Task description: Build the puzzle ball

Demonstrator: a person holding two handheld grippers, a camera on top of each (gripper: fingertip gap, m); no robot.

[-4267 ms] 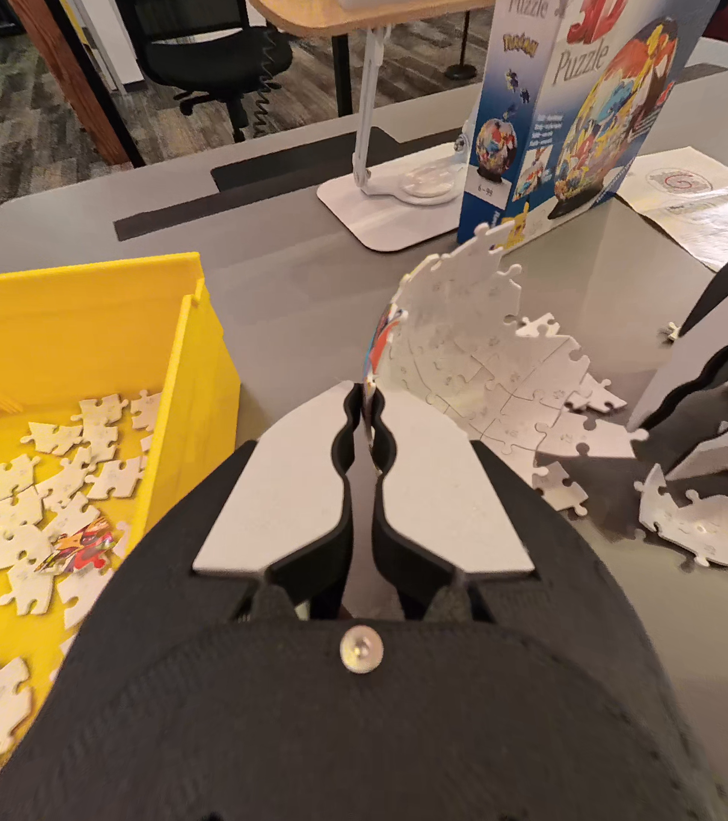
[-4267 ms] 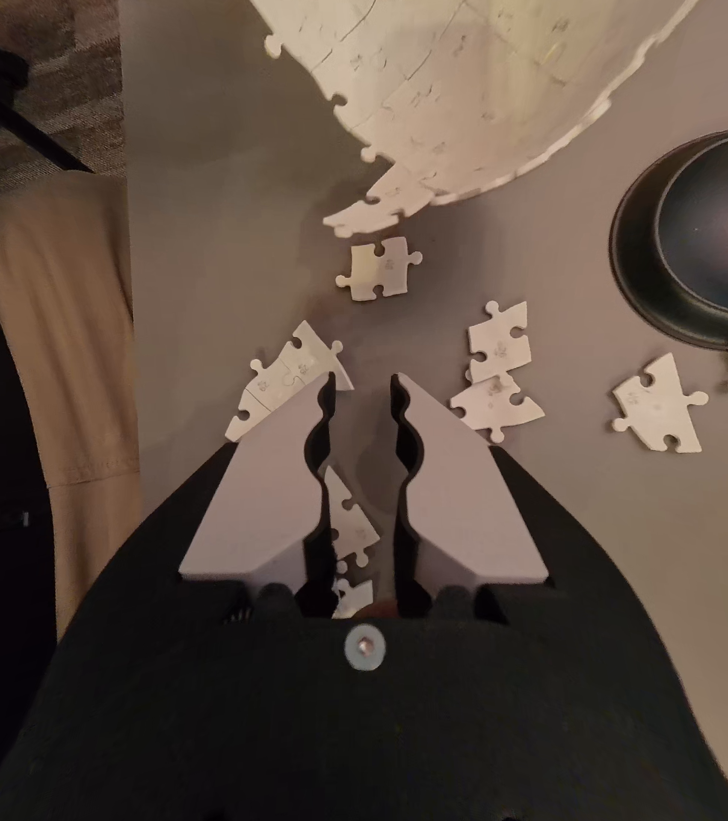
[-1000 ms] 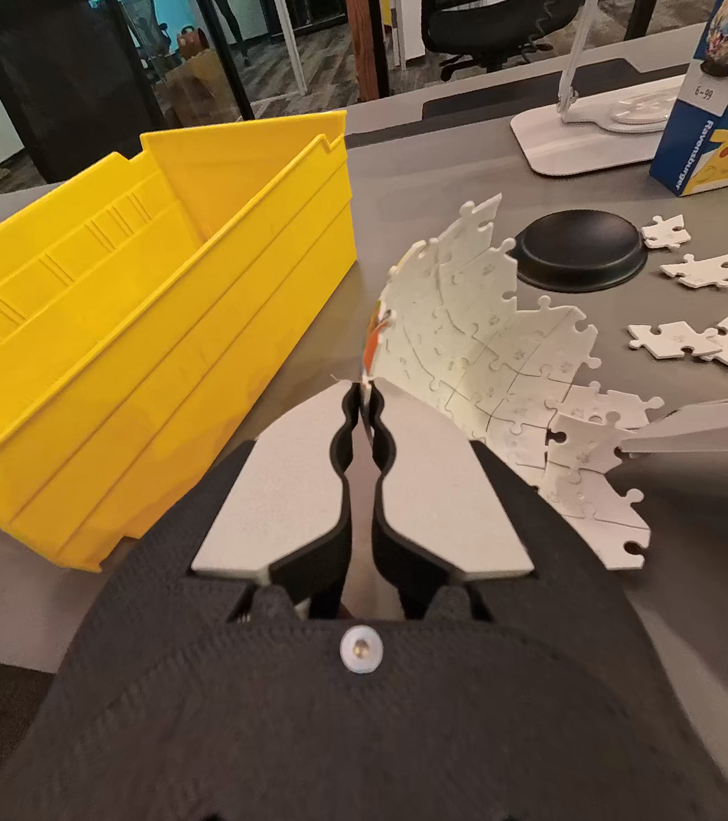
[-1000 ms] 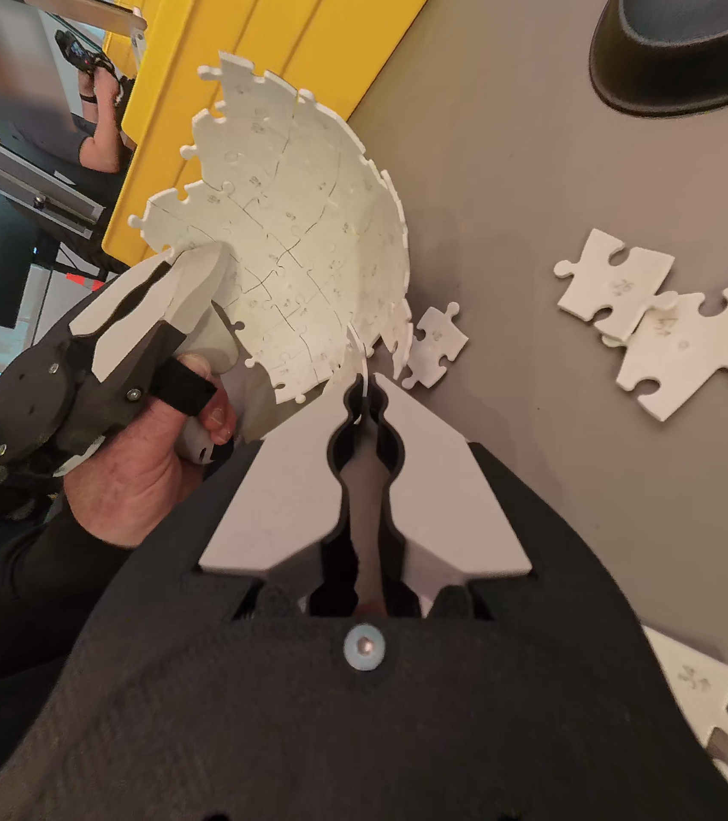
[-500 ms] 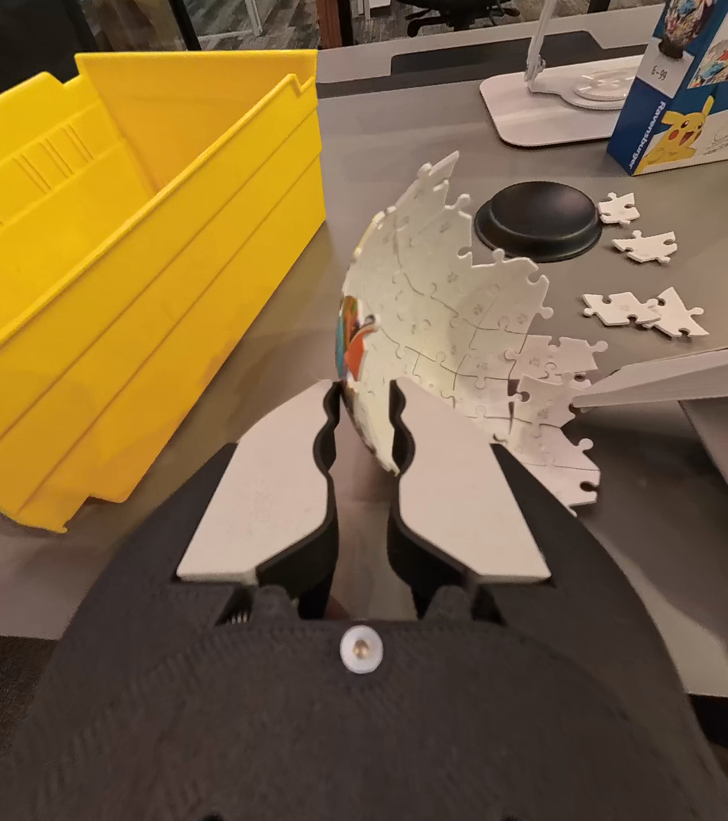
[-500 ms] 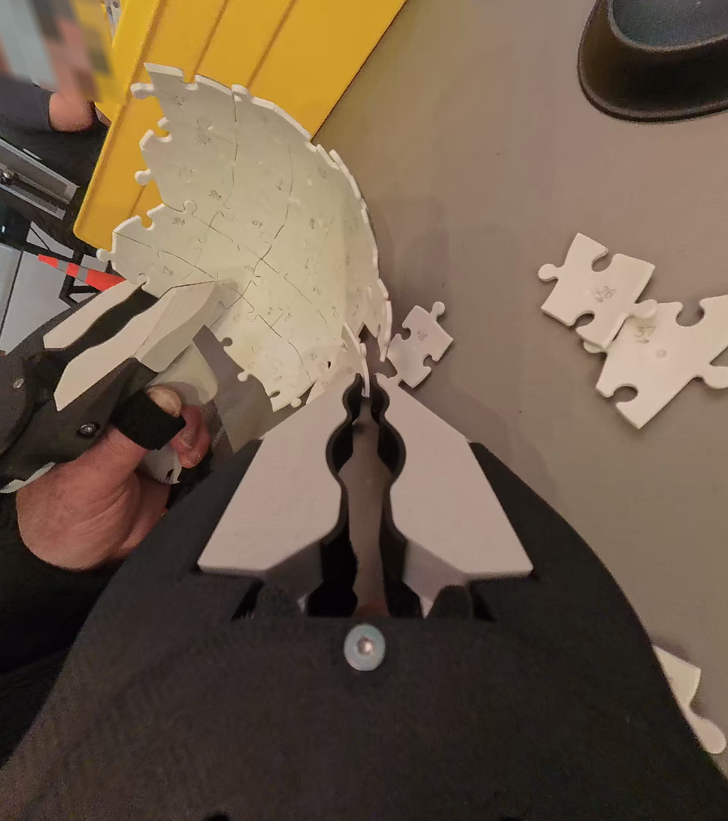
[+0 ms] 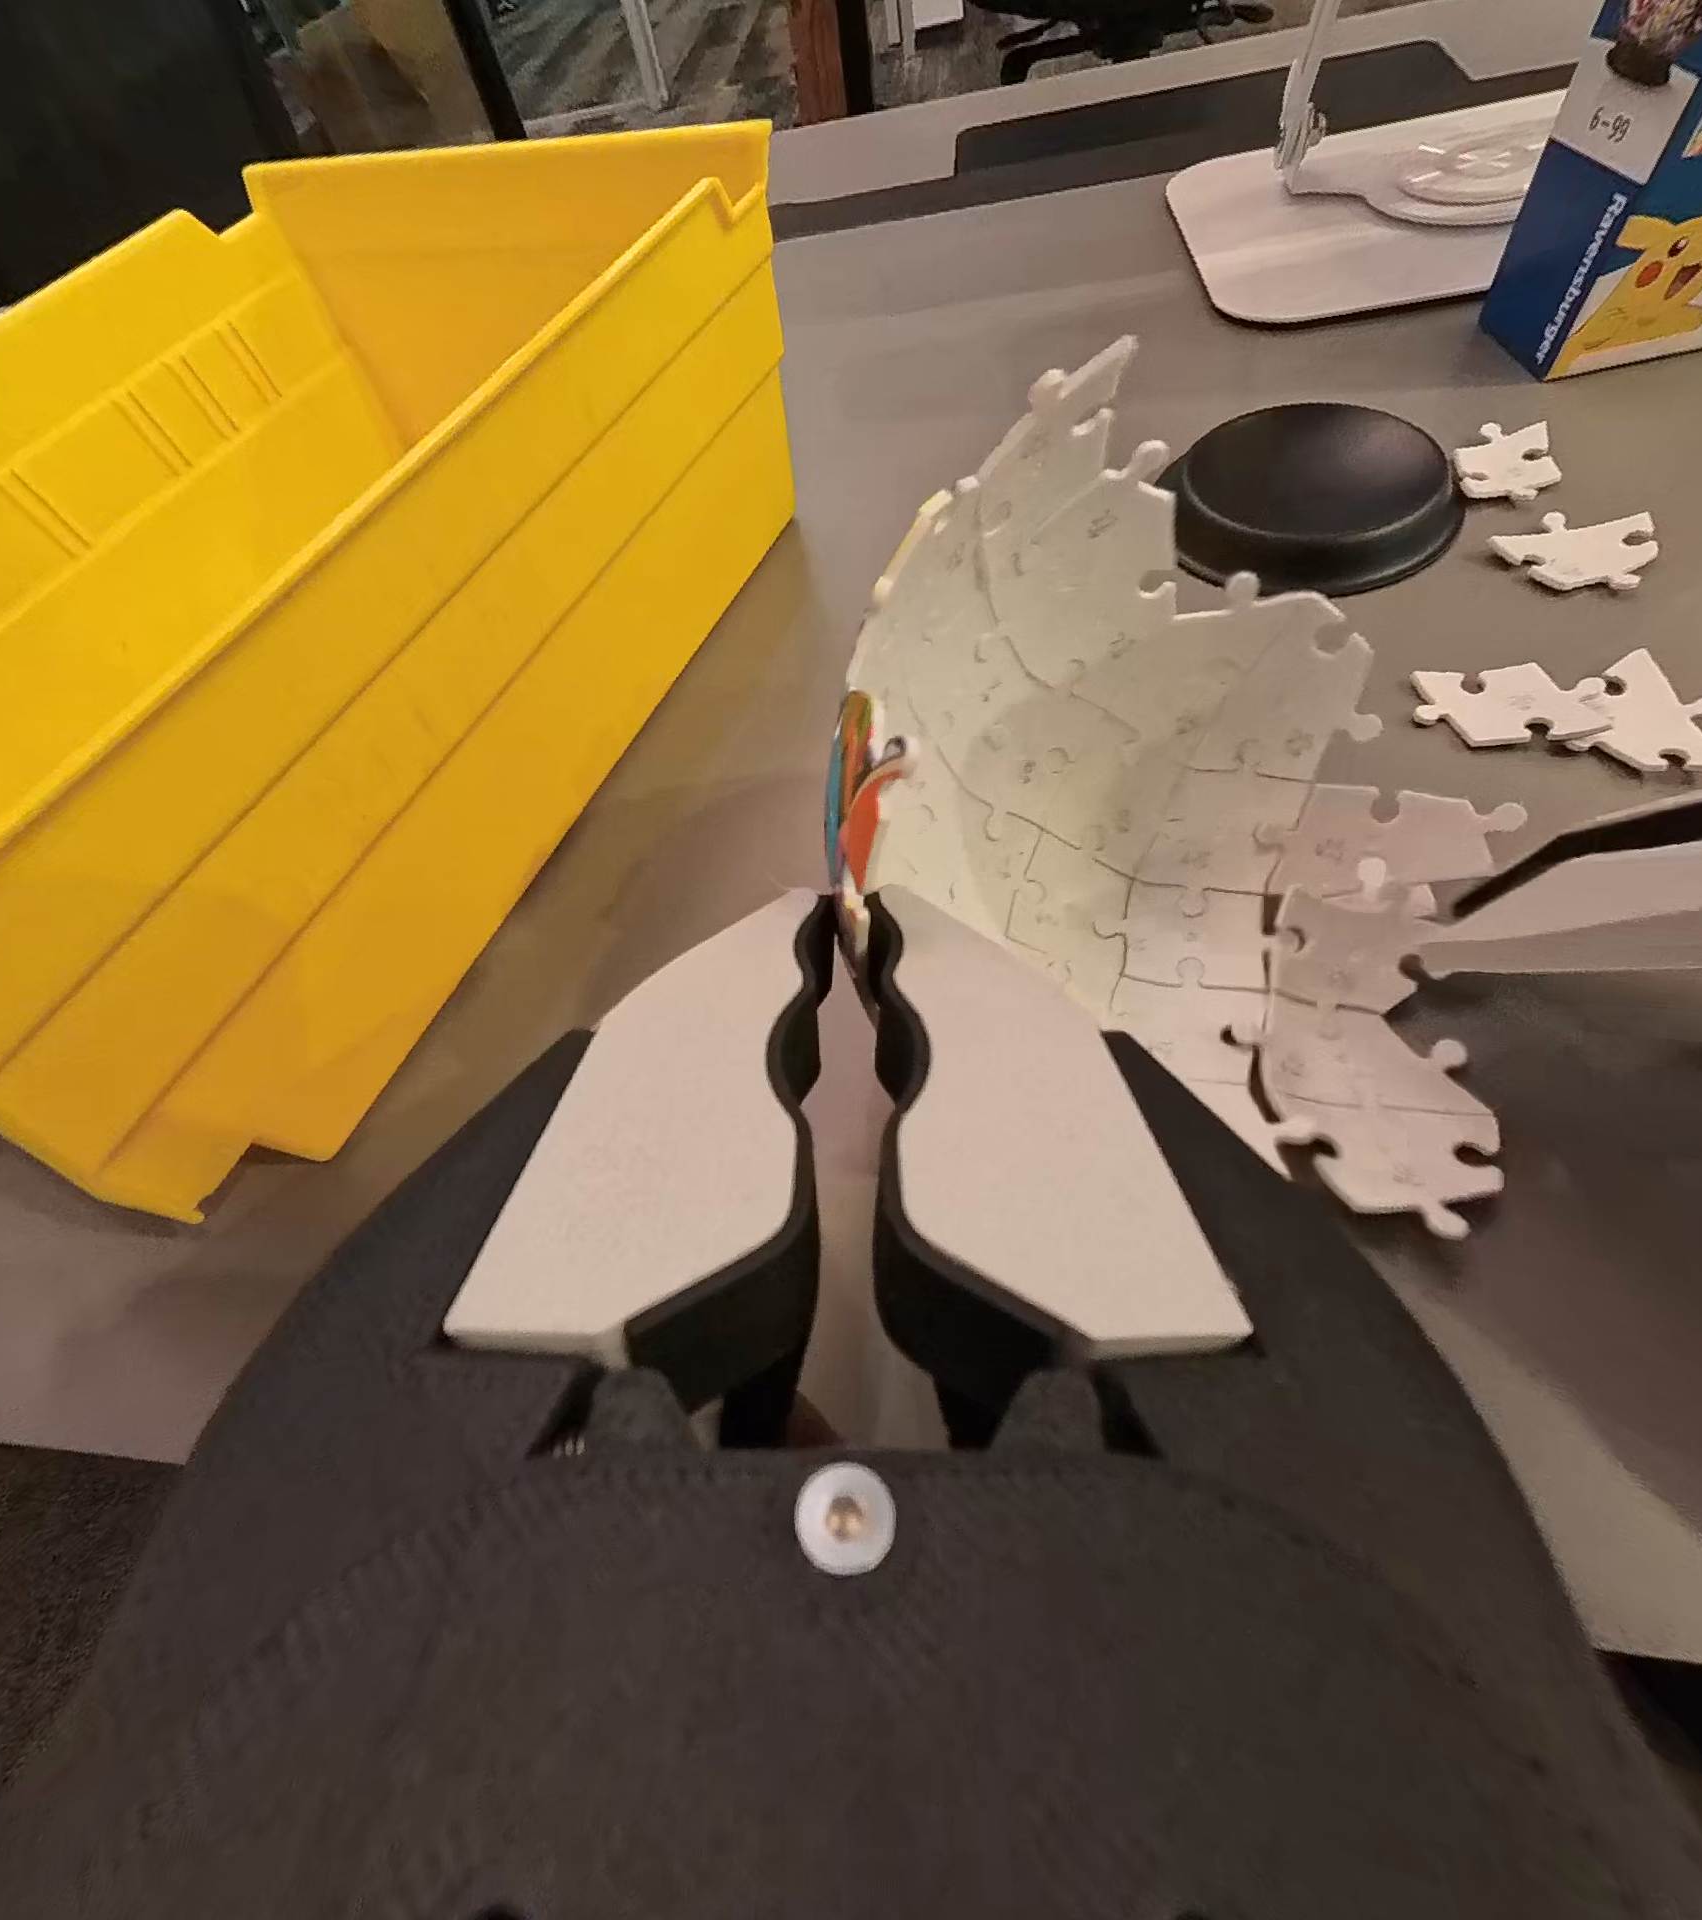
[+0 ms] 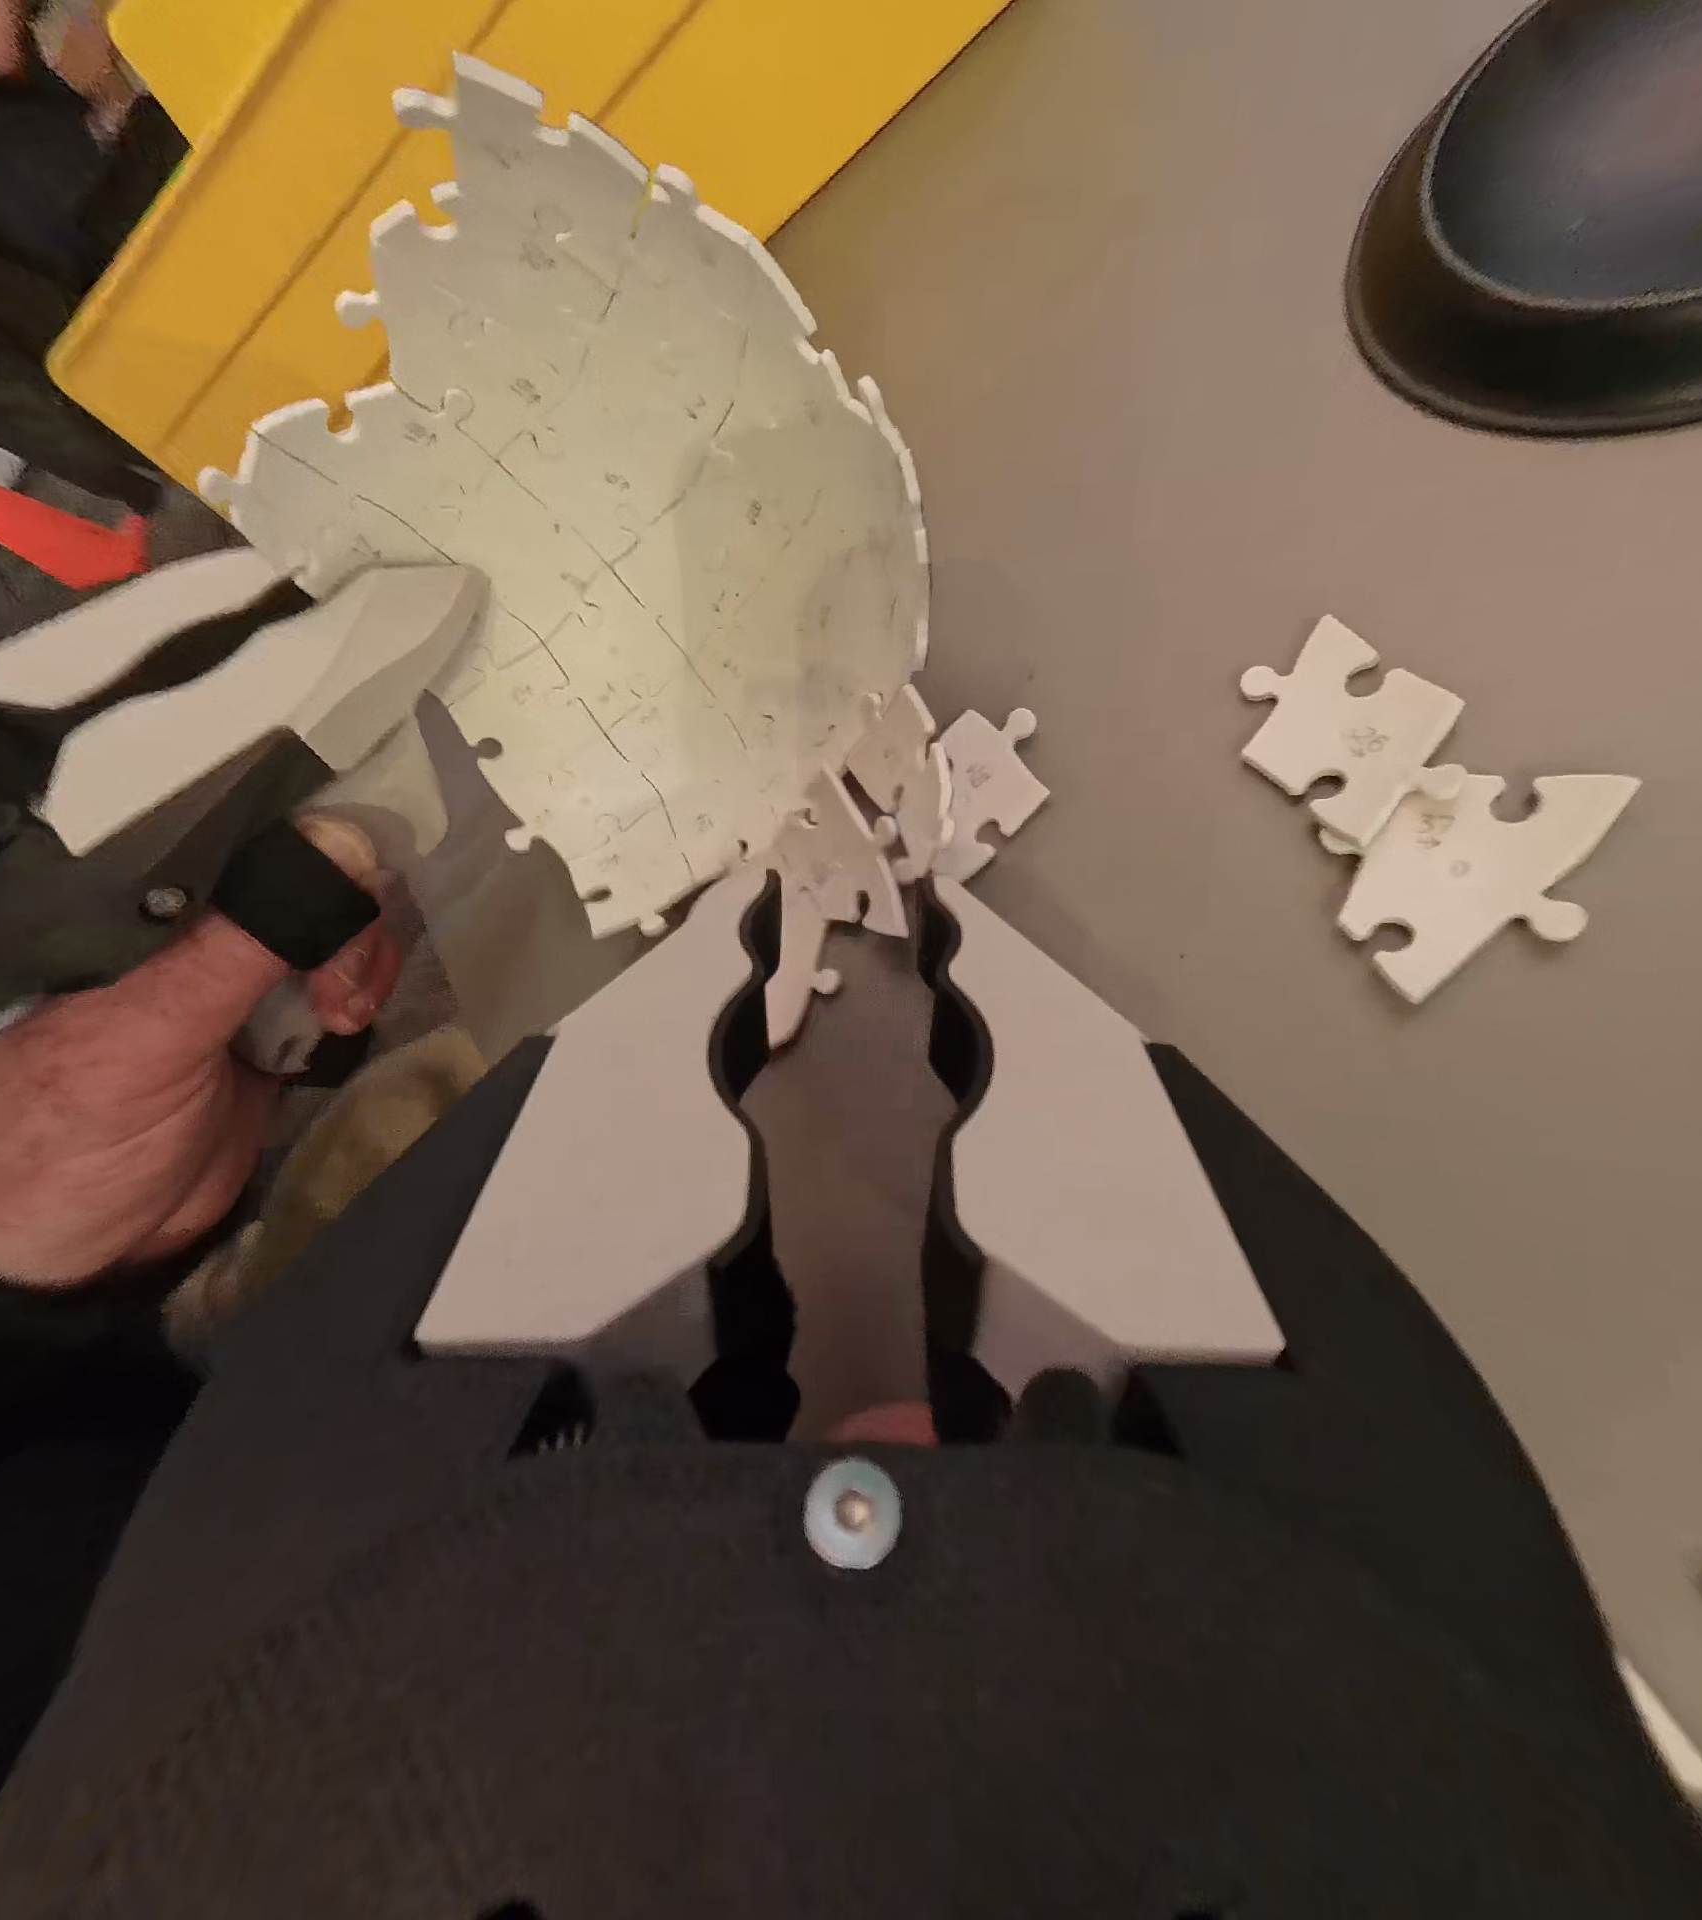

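Note:
The half-built puzzle ball [image 7: 1086, 748] is a curved white shell with a coloured outer face, held on edge above the grey table. My left gripper [image 7: 852, 914] is shut on the shell's near rim. It also shows in the right wrist view [image 8: 234, 665], clamped on the shell [image 8: 618, 540]. My right gripper [image 8: 847, 888] is open at the shell's lower rim. A white piece [image 8: 842, 862] sits between its fingers, against the rim. In the left wrist view that piece [image 7: 1346, 945] stands slightly proud of the shell beside the right gripper's fingertips [image 7: 1512, 883].
A yellow bin [image 7: 359, 623] stands left of the shell. A black round stand [image 7: 1314, 499] lies behind it, with loose white pieces [image 7: 1574, 717] to its right. One piece [image 8: 992, 790] lies by the rim. A puzzle box [image 7: 1657, 208] and a white lamp base [image 7: 1346, 229] stand at the back.
My left gripper opened half a second ago and has shut again on the shell's rim. My right gripper, shut on a piece before, has opened with the piece at the shell's edge.

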